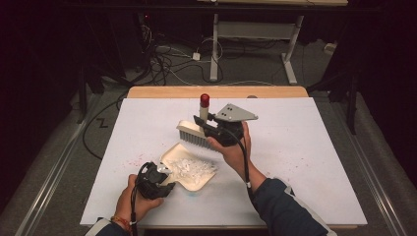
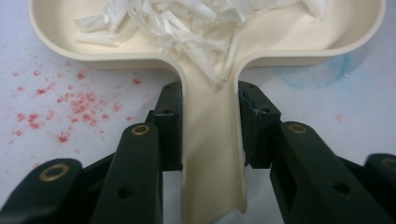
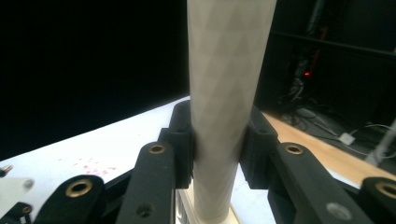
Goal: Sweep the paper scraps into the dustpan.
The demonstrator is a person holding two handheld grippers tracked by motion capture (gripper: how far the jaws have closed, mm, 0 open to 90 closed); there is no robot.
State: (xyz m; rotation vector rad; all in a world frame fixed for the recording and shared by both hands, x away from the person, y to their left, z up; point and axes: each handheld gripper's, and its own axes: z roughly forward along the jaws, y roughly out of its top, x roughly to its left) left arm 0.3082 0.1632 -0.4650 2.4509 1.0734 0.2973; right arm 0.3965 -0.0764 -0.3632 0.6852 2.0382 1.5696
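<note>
Paper scraps [image 1: 191,168], white and shredded, lie heaped in the pan of a cream dustpan [image 1: 196,184] that rests flat on the white table [image 1: 305,162], a little toward the person's side of its middle. The dustpan's handle runs back toward the left gripper [image 1: 164,173], and in the left gripper view that handle [image 2: 212,154] sits squarely between the two black jaws, whose pads press on its two side walls: the left claw is clamped on the dustpan handle, with a few scraps [image 2: 187,28] spilling down into the handle's channel. Just beyond the dustpan, the right gripper [image 1: 200,121] holds a cream hand brush [image 1: 193,132] above the table, bristles down and near the pan's far rim, its red-tipped handle standing upright. In the right gripper view the pale handle [image 3: 224,107] rises straight up between the jaws, gripped on both sides, so the right claw is closed tight on the brush. Red specks [image 2: 74,105] dot the table beside the dustpan handle.
</note>
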